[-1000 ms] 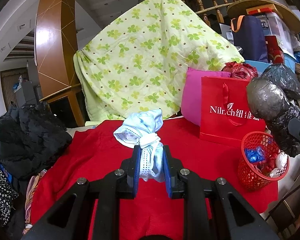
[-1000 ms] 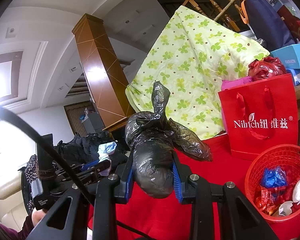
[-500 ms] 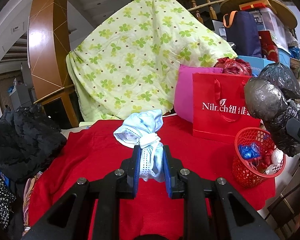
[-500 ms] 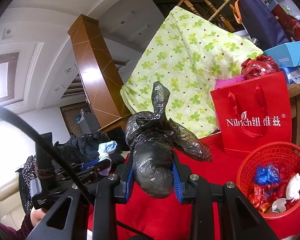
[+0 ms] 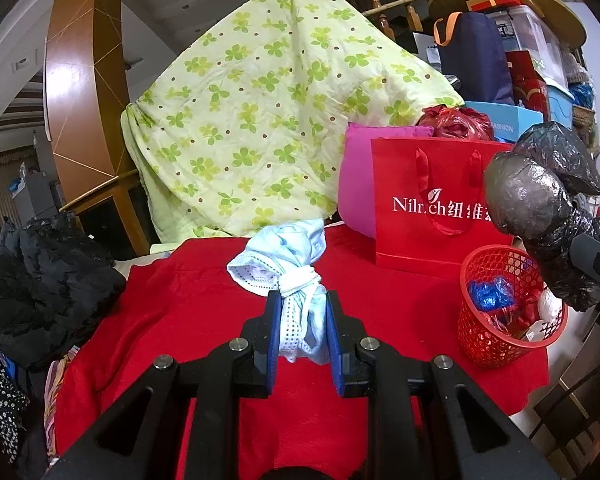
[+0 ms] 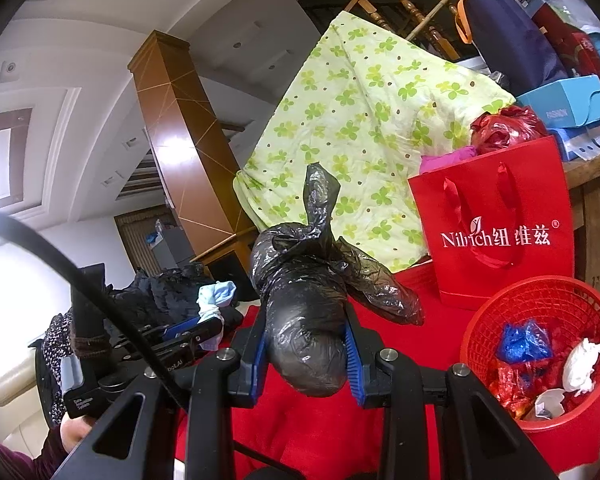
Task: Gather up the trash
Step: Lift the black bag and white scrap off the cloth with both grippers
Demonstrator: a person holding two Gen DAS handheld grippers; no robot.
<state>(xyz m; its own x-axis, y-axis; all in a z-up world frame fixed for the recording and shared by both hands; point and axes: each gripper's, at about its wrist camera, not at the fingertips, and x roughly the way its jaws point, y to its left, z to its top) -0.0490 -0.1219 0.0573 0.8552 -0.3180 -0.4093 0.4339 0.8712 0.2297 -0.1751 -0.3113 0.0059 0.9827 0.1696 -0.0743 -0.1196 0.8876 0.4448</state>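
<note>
My left gripper (image 5: 302, 334) is shut on a knotted pale blue and white bundle (image 5: 288, 264), held above the red cloth (image 5: 204, 312). In the right wrist view my right gripper (image 6: 306, 354) is shut on a tied black plastic bag (image 6: 304, 320), its knot pointing up. That black bag (image 5: 540, 208) also shows at the right edge of the left wrist view, above a red mesh basket (image 5: 476, 332). The basket (image 6: 548, 300) holds blue, red and white scraps of trash. The left gripper (image 6: 196, 330) with its pale bundle (image 6: 216, 298) appears at the left of the right wrist view.
A red paper gift bag (image 5: 432, 208) stands behind the basket, with a pink cushion (image 5: 356, 184) beside it. A green clover-print quilt (image 5: 268, 120) hangs over a railing at the back. Dark clothes (image 5: 40, 284) are piled at the left. Boxes and bags (image 5: 500, 60) crowd the right.
In the left wrist view the backdrop, gift bag and basket have slid slightly left and up. Both grips are unchanged.
</note>
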